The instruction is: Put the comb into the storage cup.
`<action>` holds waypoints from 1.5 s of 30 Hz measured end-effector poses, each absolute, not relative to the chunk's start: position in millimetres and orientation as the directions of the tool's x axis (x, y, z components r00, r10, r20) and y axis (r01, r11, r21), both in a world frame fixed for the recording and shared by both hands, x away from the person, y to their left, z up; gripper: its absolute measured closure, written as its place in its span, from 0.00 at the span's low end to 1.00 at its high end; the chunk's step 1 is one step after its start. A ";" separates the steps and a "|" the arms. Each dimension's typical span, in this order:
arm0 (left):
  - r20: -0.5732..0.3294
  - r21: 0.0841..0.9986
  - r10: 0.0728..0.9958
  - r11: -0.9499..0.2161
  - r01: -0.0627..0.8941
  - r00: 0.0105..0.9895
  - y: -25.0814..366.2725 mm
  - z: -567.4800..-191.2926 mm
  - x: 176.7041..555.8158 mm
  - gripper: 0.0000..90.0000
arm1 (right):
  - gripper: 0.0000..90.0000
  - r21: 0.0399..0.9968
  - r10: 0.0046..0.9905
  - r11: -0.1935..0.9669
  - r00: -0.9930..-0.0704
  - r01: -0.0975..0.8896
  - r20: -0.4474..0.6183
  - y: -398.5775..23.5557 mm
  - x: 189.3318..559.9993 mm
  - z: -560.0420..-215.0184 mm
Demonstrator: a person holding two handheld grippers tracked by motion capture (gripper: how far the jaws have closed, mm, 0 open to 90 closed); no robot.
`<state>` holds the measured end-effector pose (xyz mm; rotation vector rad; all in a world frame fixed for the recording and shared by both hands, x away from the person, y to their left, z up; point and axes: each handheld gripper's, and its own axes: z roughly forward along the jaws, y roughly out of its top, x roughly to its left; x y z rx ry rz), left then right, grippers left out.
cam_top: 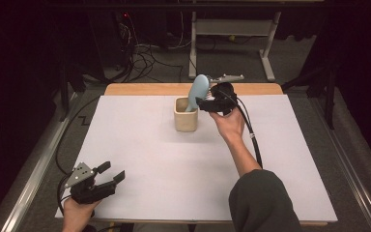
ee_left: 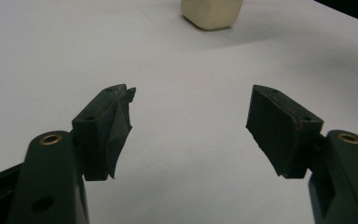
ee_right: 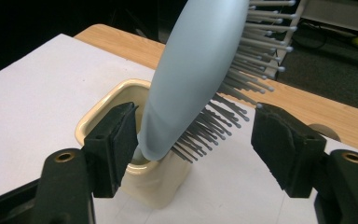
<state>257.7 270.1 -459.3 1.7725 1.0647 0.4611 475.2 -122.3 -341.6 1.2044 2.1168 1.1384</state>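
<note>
Near left corner of the white surface [cam_top: 140,159]: left gripper [cam_top: 110,175] rests low in the hand, its fingers [ee_left: 114,126] spread wide with nothing between them, bare sheet under them in the left gripper view. Moving right to the far middle: a cream cup [cam_top: 185,116] stands upright on the surface, near the bare wooden strip at the back edge. A pale blue hairbrush [cam_top: 196,91] stands in it handle down, head up and leaning over the cup's rim toward the right gripper. Handling judgement: the brush looks like light, stiff plastic with a smooth, rounded back that could slip under hard pads; the bristles flex and give poor purchase. Best hold is likely across the narrow neck just above the cup's rim, or on the handle once it is clear. The cup looks heavier, rigid and perhaps ceramic, so it may chip or tip if the brush is levered against its wall. Further right: right gripper [cam_top: 207,104] sits just beside the cup at the brush. In the right gripper view its fingers [ee_right: 114,140] stand about halfway apart, straddling the brush; the left finger is at or very near the blue neck, and the right finger stands clear of the bristle tips. Released, not clamped.
</note>
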 end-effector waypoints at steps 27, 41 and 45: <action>-0.159 0.880 0.831 -0.125 0.459 0.533 271.6 -460.1 258.6 0.34 | 0.36 0.854 0.848 0.274 -0.529 0.443 0.003 -150.9 456.4 -336.2; -0.159 0.878 0.833 -0.126 0.461 0.531 272.4 -460.7 258.1 0.34 | 0.36 0.868 0.852 0.251 -0.524 0.429 0.012 -170.2 444.5 -335.6; -0.159 0.878 0.833 -0.126 0.462 0.529 272.5 -460.8 258.1 0.34 | 0.36 0.869 0.854 0.243 -0.520 0.432 0.019 -177.4 442.1 -335.9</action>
